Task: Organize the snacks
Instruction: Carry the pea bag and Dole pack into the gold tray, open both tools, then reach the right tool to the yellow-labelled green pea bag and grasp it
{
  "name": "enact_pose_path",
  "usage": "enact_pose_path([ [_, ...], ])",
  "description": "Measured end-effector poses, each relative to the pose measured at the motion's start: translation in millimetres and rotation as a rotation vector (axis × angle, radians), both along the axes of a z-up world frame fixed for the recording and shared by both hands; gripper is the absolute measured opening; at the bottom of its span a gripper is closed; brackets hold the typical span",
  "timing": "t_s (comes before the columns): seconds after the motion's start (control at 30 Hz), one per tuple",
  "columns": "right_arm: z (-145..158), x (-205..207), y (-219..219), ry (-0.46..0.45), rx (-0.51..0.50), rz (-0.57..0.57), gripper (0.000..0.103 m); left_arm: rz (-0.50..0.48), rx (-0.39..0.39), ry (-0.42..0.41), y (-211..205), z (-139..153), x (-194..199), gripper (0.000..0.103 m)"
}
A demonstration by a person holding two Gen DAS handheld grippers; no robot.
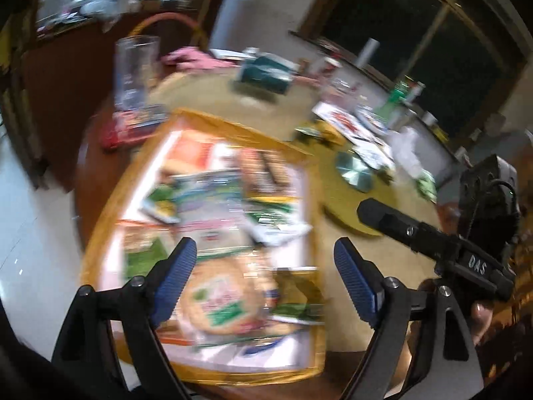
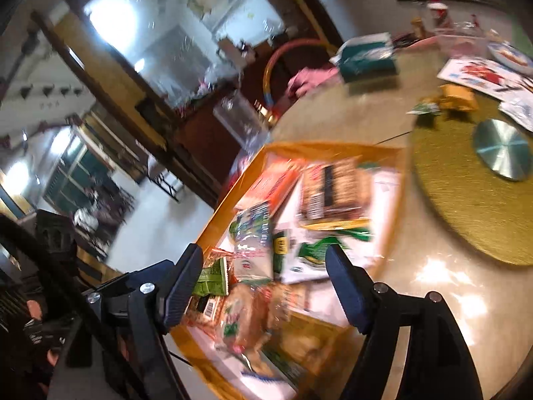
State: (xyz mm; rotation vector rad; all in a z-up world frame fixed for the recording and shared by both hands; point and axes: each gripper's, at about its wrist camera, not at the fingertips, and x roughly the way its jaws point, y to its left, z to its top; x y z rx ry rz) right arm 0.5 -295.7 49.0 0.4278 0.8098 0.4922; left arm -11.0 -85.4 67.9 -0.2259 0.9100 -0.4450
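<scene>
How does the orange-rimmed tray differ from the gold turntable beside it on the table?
The orange-rimmed tray is rectangular; the gold turntable is round. The tray is heaped with snack packets; the turntable carries only a silver disc and a few wrappers. The tray has a raised rim; the turntable looks flat. Both rest on the same table.

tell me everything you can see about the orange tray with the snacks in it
The tray is a shallow rectangle with a raised orange-yellow rim and a white floor, and looks like plastic, though blur hides the finish. It lies flat on the round table, near the edge. Snack packets crowd it, overlapping; a round pack of biscuits lies at the near end. A red packet lies just outside its far left corner. Neither open gripper touches it; the left gripper hangs above the near end.
</scene>
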Motion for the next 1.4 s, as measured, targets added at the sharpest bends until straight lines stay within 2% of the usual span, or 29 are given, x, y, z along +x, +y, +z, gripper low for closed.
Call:
enact_pose_path([
  [0.2, 11, -13, -86, -0.022, -0.073, -0.171, 0.077, -0.109, 0.018, 0.003, -63, 9, 7, 0.085],
  [0.33, -1, 0, -145, 0.019, -0.121, -0.31, 0.077, -0.147, 0.043, 0.018, -94, 8, 23, 0.085],
  [0.43, -14, 14, -182, 0.058, -0.12, -0.385, 0.077, -0.136, 0.059, 0.028, -104, 6, 30, 0.085],
  [0.57, -21, 38, -222, 0.087, -0.227, -0.433, 0.077, -0.128, 0.053, 0.042, -108, 4, 32, 0.085],
  [0.73, -34, 70, -265, 0.162, -0.248, -0.436, 0.077, -0.134, 0.069, 0.045, -115, 1, 34, 0.085],
  [0.83, -38, 89, -281, 0.181, -0.28, -0.439, 0.077, -0.133, 0.08, 0.051, -118, -1, 38, 0.085],
  [1.1, -50, 127, -309, 0.192, -0.232, -0.485, 0.077, -0.125, 0.099, 0.068, -124, -7, 50, 0.085],
  [1.23, -61, 152, -315, 0.213, -0.32, -0.51, 0.077, -0.13, 0.104, 0.07, -129, -8, 51, 0.085],
  [1.37, -73, 168, -323, 0.249, -0.297, -0.519, 0.076, -0.137, 0.106, 0.072, -132, -9, 52, 0.085],
  [1.4, -76, 169, -325, 0.256, -0.286, -0.516, 0.071, -0.138, 0.109, 0.072, -134, -8, 53, 0.085],
])
